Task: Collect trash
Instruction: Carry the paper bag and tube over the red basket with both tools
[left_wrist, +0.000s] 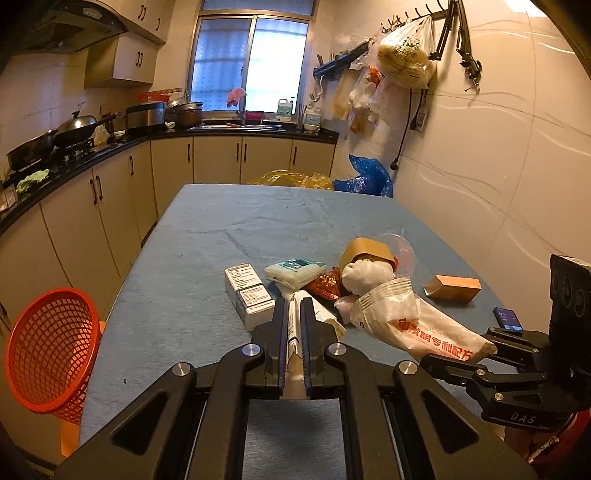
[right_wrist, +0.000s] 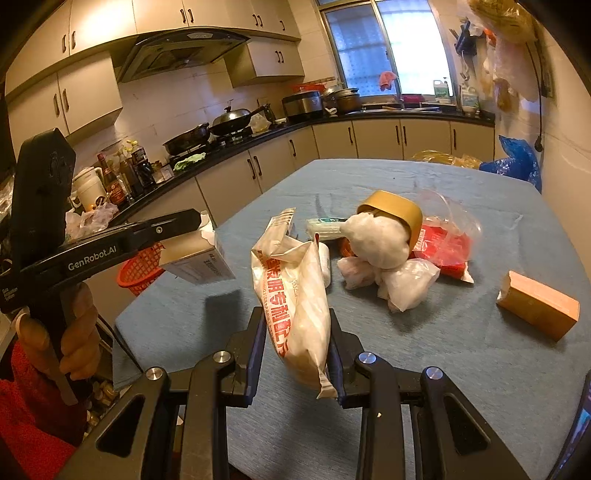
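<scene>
both tongs: black angular linkage arms, silver round screws, blue-edged fingers. left tongs (right_wrist: 201, 221) marked "genrobot.ai" in white. red sleeve (right_wrist: 29, 398) worn.

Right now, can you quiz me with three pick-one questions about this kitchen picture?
1. Where is the red basket?
A. On the table
B. Beside the table's edge, off the table
C. Hanging on the wall

2. What colour is the table cloth?
A. Blue
B. Green
C. Yellow

3. What are the right tongs doing?
A. Standing wide open and empty
B. Gripping the white packet with red writing
C. Lying flat on the table

Answers:
1 B, the basket sits past the cloth's edge, lower than the table top.
2 A, the cloth is blue all over.
3 B, both fingers press on the packet's sides and it is lifted off the cloth.
</scene>
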